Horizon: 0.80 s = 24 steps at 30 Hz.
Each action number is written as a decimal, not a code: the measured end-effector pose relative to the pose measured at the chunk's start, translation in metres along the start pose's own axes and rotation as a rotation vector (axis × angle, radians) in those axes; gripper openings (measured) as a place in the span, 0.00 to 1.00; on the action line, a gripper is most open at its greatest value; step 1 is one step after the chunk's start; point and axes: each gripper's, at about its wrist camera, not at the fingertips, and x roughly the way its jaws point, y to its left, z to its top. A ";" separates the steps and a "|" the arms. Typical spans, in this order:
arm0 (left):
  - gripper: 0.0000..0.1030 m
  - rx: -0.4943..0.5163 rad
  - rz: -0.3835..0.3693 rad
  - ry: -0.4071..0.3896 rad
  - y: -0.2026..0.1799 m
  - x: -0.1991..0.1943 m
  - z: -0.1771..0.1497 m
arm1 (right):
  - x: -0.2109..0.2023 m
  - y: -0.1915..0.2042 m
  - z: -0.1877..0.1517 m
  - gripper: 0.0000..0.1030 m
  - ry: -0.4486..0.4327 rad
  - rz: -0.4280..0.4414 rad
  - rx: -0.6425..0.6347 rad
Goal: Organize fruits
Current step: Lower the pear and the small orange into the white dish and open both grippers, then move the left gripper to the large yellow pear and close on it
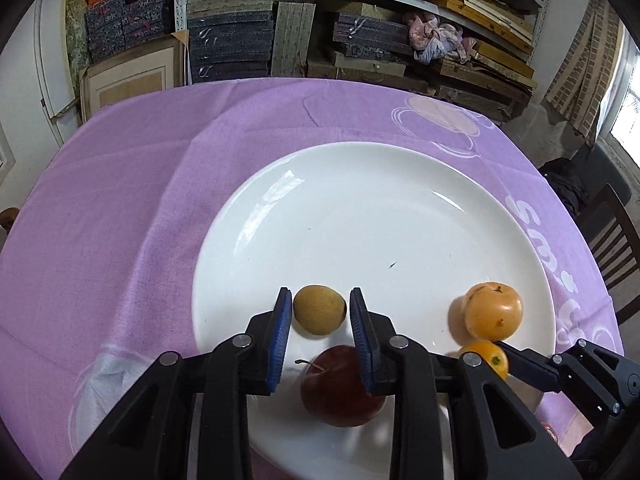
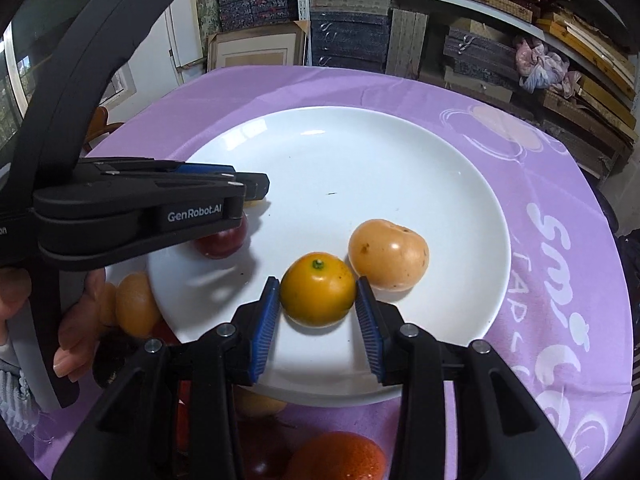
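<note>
**Four fruits on the plate, both tongs low over its near side**

Your left tongs [image 1: 319,336] hang over the near left of the white plate [image 1: 360,200], and a small brown-green fruit [image 1: 319,309] sits between the blue pads. There is a visible gap on each side of it, so the pads are not pressing on it; the jaws stand a little open and grip nothing. Just nearer to you, partly under the right finger of those tongs, lies one dark red apple [image 1: 340,392] with its stem pointing left.

Further right on the plate you have one larger pale orange fruit [image 2: 388,254]. Touching its near left side is one small orange citrus [image 2: 318,289], green stem stub up. Your right tongs [image 2: 318,320] straddle that citrus: both pads lie right against its sides, but you cannot tell from the right wrist view whether they squeeze it.

That makes four fruits on the plate, one of each kind. Off the plate, at its near rim on the purple cloth [image 2: 560,200] covering the worktop, more fruit lies: at least two orange pieces [image 2: 136,304] by your left hand [image 2: 76,320], one pale piece [image 2: 256,402] under the rim, and one red-orange fruit [image 2: 336,456] at the bottom edge. Darker red ones beside them are too hidden to count.

One plate, two tongs, one cloth.
</note>
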 end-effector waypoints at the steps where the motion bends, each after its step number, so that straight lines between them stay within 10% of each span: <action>1: 0.40 0.005 0.006 -0.002 -0.001 -0.001 -0.001 | 0.000 0.001 -0.001 0.40 0.002 -0.002 -0.007; 7: 0.44 -0.023 0.013 -0.066 0.006 -0.040 -0.005 | -0.053 0.006 0.001 0.48 -0.124 -0.029 -0.040; 11: 0.60 -0.037 0.061 -0.185 0.023 -0.110 -0.016 | -0.149 0.006 -0.007 0.95 -0.382 -0.082 -0.040; 14: 0.73 -0.040 0.093 -0.258 0.031 -0.152 -0.042 | -0.197 0.006 -0.041 0.96 -0.532 -0.118 -0.068; 24: 0.76 -0.083 0.166 -0.169 0.046 -0.111 -0.138 | -0.145 -0.008 -0.121 0.96 -0.401 -0.288 -0.077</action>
